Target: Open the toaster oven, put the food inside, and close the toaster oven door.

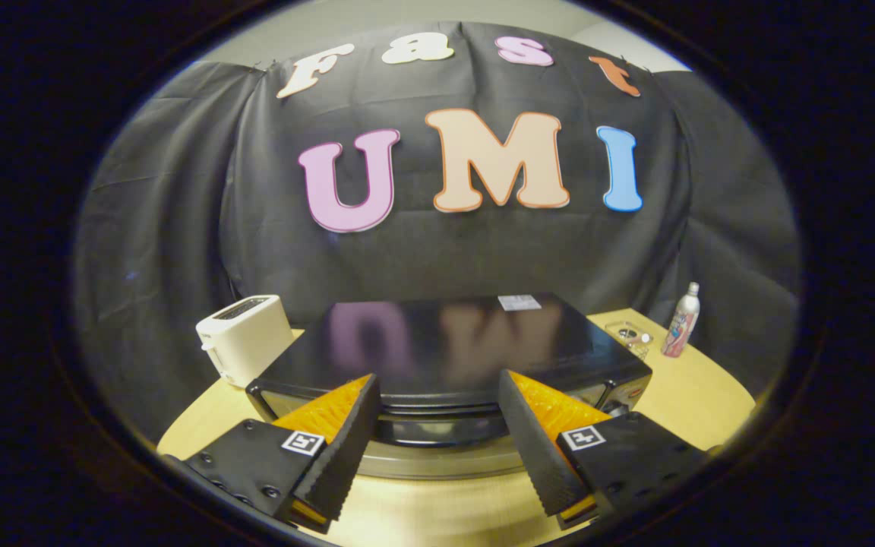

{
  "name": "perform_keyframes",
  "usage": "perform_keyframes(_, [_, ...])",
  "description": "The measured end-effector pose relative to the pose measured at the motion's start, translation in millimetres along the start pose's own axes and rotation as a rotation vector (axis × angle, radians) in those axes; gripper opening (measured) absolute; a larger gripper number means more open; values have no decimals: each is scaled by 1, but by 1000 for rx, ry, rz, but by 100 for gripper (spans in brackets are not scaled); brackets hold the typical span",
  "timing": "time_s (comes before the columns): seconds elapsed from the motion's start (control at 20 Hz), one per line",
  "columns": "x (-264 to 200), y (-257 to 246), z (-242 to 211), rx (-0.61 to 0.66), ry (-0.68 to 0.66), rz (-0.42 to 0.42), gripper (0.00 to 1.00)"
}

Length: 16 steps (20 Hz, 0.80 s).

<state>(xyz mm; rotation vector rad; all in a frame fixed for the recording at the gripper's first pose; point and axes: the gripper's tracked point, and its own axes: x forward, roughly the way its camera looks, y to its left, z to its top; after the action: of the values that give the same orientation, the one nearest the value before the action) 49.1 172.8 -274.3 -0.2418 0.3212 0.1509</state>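
Note:
The black toaster oven (445, 342) stands on the round wooden table (696, 403), and I look down on its glossy top from the front. Its door looks shut against the front. The dark handle bar (437, 431) runs across the top of the door, with a silver strip (437, 465) below it. My gripper (437, 384) is open and hovers at the oven's front top edge. One finger sits on each side of the handle's middle, and neither touches it. Nothing is held between the fingers.
A white pop-up toaster (244, 334) stands just left of the oven. Right of the oven are a small clear glass container (631, 336) and a pink-and-white bottle (682, 320) near the table's far edge. Black cloth hangs close behind everything.

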Motion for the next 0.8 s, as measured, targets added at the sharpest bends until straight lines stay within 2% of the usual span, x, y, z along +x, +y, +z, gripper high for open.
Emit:
perform_keyframes(0.45, [-18,2,-11,31,-99,-28,97])
perform_keyframes(0.8, [-62,-1,-34,18,-27,-3,97])
